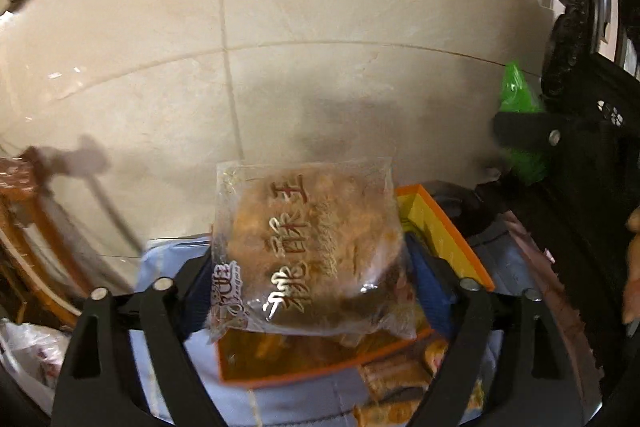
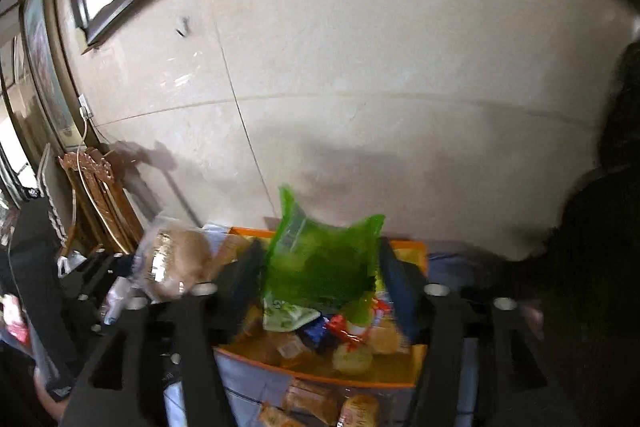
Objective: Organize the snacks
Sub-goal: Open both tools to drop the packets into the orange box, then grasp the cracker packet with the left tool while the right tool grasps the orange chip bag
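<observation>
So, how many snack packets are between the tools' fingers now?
2. The clear biscuit packet is between the left tool's fingers, the green packet between the right tool's. Others lie in the orange box.

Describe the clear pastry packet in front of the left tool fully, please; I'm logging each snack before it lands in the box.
The clear plastic pastry packet is a flat, glossy, sealed pouch holding a round golden-brown crumbly pastry, printed with large metallic characters and a small logo at one corner. It sits tilted between the left tool's spread blue pads, above the orange-rimmed yellow box. Whether the pads touch it is unclear.
</observation>
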Motion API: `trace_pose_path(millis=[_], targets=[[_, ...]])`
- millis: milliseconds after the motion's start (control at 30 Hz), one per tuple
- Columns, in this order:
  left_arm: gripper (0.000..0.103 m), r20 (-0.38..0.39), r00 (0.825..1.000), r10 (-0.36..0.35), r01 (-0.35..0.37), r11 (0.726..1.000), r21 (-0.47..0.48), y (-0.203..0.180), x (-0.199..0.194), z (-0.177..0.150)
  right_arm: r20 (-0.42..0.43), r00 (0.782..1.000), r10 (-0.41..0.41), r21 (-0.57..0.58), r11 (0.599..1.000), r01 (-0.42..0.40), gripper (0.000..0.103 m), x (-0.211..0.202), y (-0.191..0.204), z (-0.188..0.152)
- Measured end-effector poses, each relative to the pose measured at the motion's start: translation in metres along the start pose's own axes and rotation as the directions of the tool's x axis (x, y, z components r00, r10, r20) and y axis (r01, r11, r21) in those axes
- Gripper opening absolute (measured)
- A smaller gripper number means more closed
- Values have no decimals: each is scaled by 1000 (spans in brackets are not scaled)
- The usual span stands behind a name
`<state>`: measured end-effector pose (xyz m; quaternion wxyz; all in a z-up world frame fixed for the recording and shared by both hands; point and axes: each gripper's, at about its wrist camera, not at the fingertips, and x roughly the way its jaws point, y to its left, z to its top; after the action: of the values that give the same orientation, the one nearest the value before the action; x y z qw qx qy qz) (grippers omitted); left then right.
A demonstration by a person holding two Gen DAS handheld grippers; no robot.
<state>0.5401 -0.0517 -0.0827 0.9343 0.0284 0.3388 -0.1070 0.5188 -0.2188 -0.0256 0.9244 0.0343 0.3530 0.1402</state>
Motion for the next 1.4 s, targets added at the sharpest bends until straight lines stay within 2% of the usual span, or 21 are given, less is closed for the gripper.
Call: trace_pose_path(millis=[33, 67, 133, 267, 500, 700, 800, 867, 967, 1067, 1167, 1400], targets=[[99, -34, 999, -14, 13, 1000, -19, 4, 14, 3, -25, 999, -21, 12, 1000, 21, 84, 10, -5, 1], [99, -71, 997, -20, 17, 999, -35, 9, 26, 3, -47, 997, -58, 22, 998, 59, 84, 21, -11, -2], [99, -109, 994, -9, 4, 999, -43, 15, 34, -6, -78, 993, -84, 34, 996, 87, 84, 28, -20, -13], [99, -113, 994, 6, -14, 998, -64, 31, 27, -34, -93, 990, -110, 62, 991, 116, 84, 24, -35, -49], [99, -186, 982, -18, -10, 989, -145, 52, 10, -99, -164, 981, -108, 156, 979, 134, 85, 6, -50, -132], [99, -272, 961, -56, 35, 996, -83, 42, -11, -167, -256, 966, -35, 169, 982, 81, 86, -10, -27, -210], [99, -345, 936, -71, 41, 995, -92, 40, -13, -205, -301, 954, 1, 93, 995, 28, 86, -12, 1, -248], [99, -375, 924, -75, 34, 993, -114, 41, -15, -226, -328, 945, -4, -30, 1000, -7, 86, -17, 25, -276], [99, -420, 905, -68, 9, 990, -141, 42, -15, -253, -375, 927, 6, -161, 984, -72, 86, -21, 51, -312], [99, -446, 892, -65, -13, 986, -168, 42, -15, -274, -417, 909, 9, -216, 970, -109, 86, -21, 66, -342], [99, -469, 882, -46, -25, 989, -143, 37, -12, -286, -427, 904, 21, -247, 959, -139, 86, -15, 75, -352], [99, -479, 877, -44, -47, 983, -176, 44, -16, -293, -393, 919, -14, -385, 911, -150, 85, 9, 95, -357]])
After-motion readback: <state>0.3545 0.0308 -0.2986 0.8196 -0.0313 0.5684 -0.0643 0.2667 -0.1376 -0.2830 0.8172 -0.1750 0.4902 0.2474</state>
